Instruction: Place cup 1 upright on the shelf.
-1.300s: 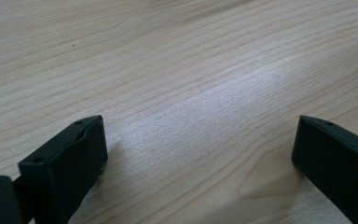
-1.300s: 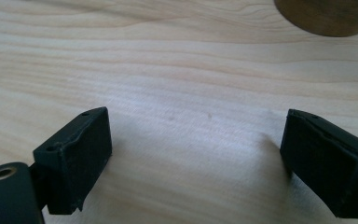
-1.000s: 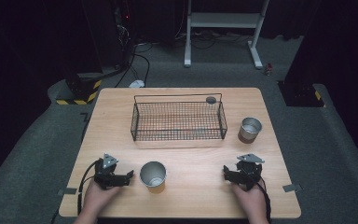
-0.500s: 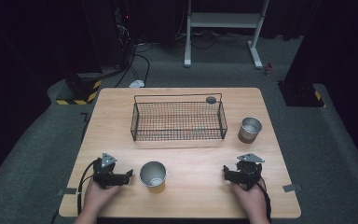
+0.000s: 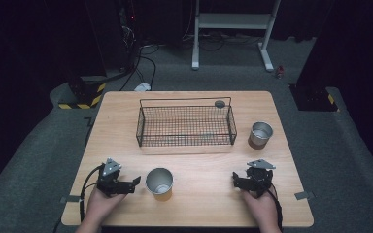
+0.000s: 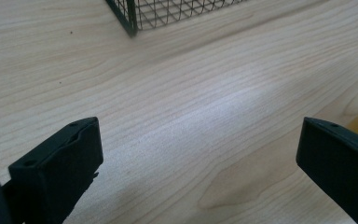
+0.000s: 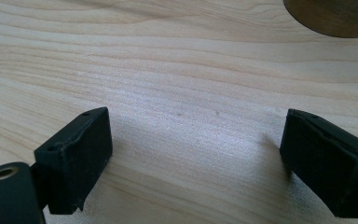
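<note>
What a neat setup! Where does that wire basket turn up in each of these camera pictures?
High view: basket at the middle of the table, towards the far edge.
Left gripper view: one basket corner at the top edge, left of centre.
Right gripper view: not in it; bare wood, and a cup's brown base at top right.
Shared landmark: the table's pale wood grain.

The left gripper is held low at the person's near left, its jaws pointed toward the middle and spread wide, having just been opening, with nothing between them. The right gripper is held low at the near right, its jaws likewise spread apart and empty. Each is gripped from behind by a hand.
</note>
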The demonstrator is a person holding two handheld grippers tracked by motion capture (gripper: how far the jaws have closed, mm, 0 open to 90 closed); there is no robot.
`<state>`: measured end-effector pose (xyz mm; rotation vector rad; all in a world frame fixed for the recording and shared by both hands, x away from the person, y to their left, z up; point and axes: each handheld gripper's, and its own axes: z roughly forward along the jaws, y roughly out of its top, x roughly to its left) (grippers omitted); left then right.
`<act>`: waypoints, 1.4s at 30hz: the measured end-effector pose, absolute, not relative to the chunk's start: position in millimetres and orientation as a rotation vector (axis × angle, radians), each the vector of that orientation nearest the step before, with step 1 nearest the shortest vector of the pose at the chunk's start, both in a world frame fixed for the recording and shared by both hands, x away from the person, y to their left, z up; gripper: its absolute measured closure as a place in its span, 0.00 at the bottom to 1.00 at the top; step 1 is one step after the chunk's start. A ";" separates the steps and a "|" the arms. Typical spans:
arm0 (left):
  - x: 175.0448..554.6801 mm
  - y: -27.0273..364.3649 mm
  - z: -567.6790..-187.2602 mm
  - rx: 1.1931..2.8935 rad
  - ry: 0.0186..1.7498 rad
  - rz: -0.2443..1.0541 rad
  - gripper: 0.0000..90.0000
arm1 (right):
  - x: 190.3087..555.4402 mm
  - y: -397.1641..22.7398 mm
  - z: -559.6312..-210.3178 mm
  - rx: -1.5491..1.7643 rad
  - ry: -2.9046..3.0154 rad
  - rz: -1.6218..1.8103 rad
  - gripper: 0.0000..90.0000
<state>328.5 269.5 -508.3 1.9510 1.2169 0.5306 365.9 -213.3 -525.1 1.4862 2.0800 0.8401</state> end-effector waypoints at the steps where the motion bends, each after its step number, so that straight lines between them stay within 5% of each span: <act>1: 327.7 269.5 -507.0 1.941 1.215 0.538 0.01 | 366.1 -213.4 -525.1 1.483 2.081 0.840 0.10; 42: 304.0 261.8 -455.7 1.821 1.042 0.593 0.01 | 365.9 -213.2 -525.0 1.477 2.080 0.834 0.11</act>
